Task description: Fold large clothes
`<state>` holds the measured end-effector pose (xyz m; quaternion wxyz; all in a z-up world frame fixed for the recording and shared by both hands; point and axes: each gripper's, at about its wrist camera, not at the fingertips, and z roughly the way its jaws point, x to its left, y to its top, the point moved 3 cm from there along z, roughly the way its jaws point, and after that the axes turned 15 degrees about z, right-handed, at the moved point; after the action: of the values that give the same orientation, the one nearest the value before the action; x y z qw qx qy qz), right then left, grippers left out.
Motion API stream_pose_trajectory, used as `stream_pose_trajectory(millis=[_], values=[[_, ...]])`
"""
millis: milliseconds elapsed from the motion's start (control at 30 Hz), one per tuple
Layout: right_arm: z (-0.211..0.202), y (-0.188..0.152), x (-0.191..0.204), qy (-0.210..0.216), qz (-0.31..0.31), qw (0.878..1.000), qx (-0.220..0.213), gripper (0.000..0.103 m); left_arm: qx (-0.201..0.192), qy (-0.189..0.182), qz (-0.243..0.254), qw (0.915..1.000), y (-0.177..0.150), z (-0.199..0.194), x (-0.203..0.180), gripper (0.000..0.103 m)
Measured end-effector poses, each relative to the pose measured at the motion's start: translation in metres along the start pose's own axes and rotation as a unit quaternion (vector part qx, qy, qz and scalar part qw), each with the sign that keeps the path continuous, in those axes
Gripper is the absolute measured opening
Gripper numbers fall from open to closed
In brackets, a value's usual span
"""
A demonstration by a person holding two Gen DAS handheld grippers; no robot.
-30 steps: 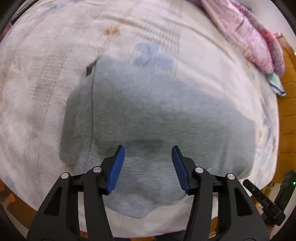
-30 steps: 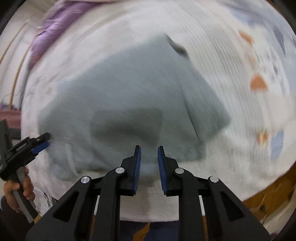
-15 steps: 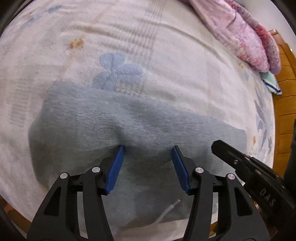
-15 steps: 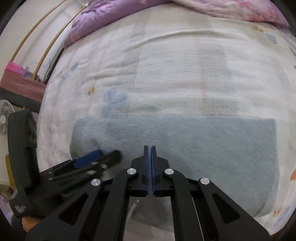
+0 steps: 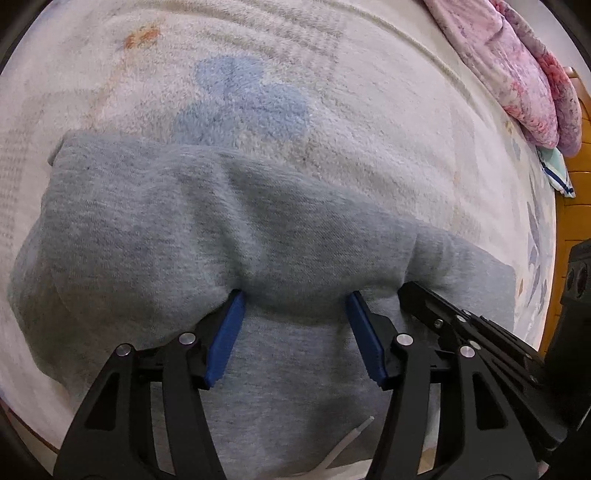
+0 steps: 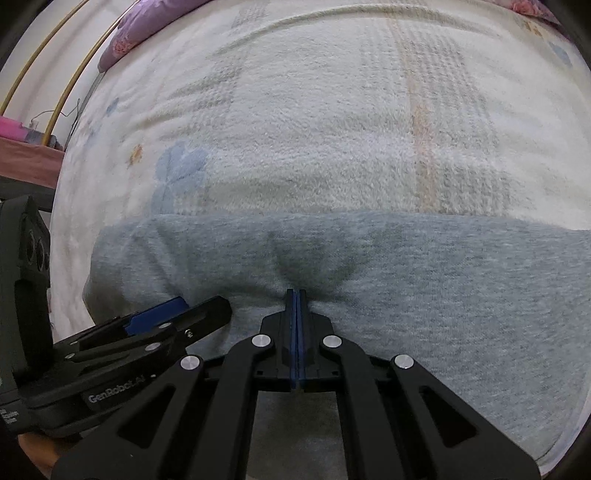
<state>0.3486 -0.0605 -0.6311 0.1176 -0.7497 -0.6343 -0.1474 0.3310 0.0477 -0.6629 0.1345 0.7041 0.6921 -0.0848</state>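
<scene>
A grey sweatshirt point(image 5: 184, 240) lies folded into a wide band across the cream blanket point(image 5: 332, 92). My left gripper point(image 5: 295, 297) points steeply down, and its blue fingertips point(image 5: 236, 306) are sunk into the cloth at a raised ridge. Its jaws are opening, with the grey ridge bulging between them and no pad pressing on it. My right gripper point(image 6: 296, 291) is shut, its tip pushed into the sweatshirt point(image 6: 424, 277), where creases gather into a dimple. It stands just right of the left gripper point(image 6: 201, 306) and shows in the left wrist view as the right gripper point(image 5: 410, 291). A white drawstring point(image 5: 347, 443) lies near the front edge.
A pink quilt point(image 5: 517, 74) is heaped at the far right of the bed, beside wooden boards point(image 5: 576, 184). In the right wrist view a purple quilt point(image 6: 140, 29) lies at the far left corner, with yellow hoops point(image 6: 55, 55) and a brown shelf point(image 6: 22, 162) beyond the bed's left edge.
Both grippers came down close onto the sweatshirt and now stand side by side. The right gripper's jaws went from slightly apart to shut. The left jaws stayed apart.
</scene>
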Motion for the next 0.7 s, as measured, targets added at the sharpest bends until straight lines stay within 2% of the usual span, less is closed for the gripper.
stream_pose_trajectory(millis=[133, 200, 400, 567, 700], values=[[-0.014, -0.006, 0.005, -0.003, 0.004, 1.000, -0.004, 0.000, -0.029, -0.048, -0.022, 0.9982, -0.007, -0.019, 0.010, 0.063], [-0.019, -0.014, 0.005, 0.005, 0.015, 1.000, 0.004, 0.000, -0.037, -0.060, -0.030, 0.9971, -0.015, -0.030, 0.019, 0.064], [-0.008, -0.051, -0.011, -0.008, 0.039, 0.999, 0.024, 0.000, -0.041, -0.062, -0.043, 0.9963, -0.034, -0.049, 0.044, 0.064], [0.009, -0.050, -0.015, -0.016, 0.042, 0.999, 0.015, 0.000, -0.052, -0.066, -0.059, 0.9948, -0.053, -0.061, 0.062, 0.064], [-0.001, -0.055, -0.014, -0.018, 0.050, 0.999, 0.005, 0.000, -0.051, -0.055, -0.078, 0.9942, -0.069, -0.066, 0.080, 0.064]])
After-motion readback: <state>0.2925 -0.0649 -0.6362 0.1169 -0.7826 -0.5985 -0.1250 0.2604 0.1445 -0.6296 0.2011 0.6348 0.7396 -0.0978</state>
